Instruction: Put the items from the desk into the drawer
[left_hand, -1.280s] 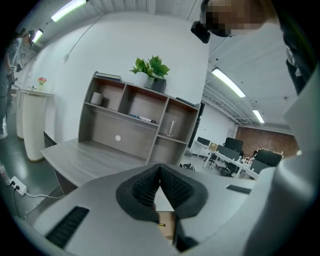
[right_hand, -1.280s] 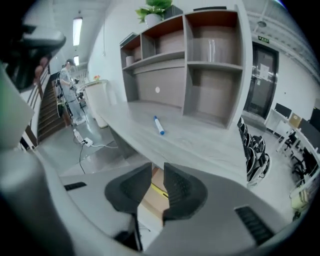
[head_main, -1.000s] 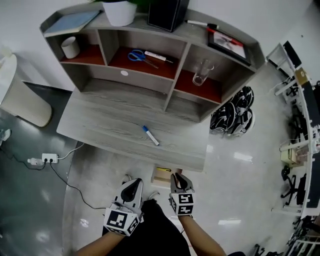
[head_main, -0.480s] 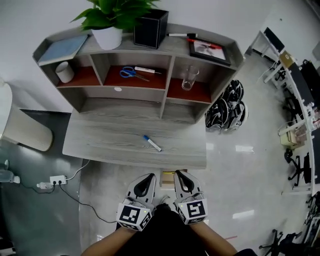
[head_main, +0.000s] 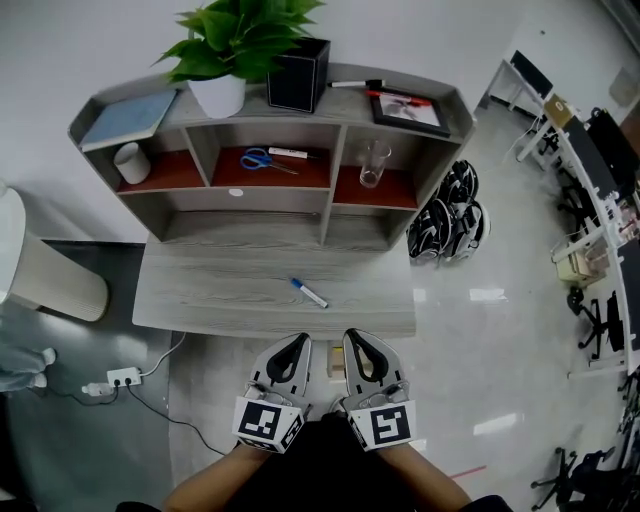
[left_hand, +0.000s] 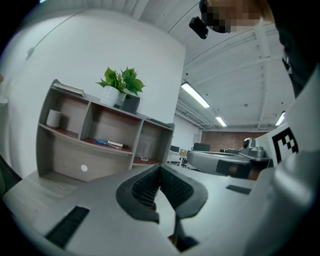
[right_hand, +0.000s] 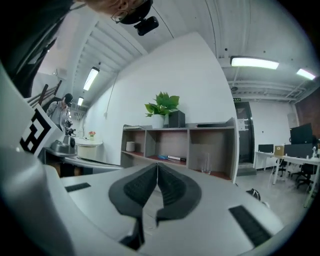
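Well, over on the left a rounded white bin stands on the floor, with a white power strip and its thin cable nearer. Next comes the desk, a flat top of grey wood grain with a shelved unit at its far edge. On that unit a thin blue-grey book lies on top, a white mug sits in the left cubby, then a leafy plant in a white pot, a square black box, and blue-handled scissors in the middle cubby.

Near the person, just off the desk's near edge, the left gripper has its ribbed black pads pressed together with nothing between them. The pen, slim and white with a blue cap, lies slantwise alone around the middle of the bare desk top, well apart from both grippers. The right gripper, just beside the left, is likewise closed on nothing.

Further right, a clear glass stands in the right cubby, a dark picture frame lies on top, and shiny black-and-white helmets rest on the glossy floor.
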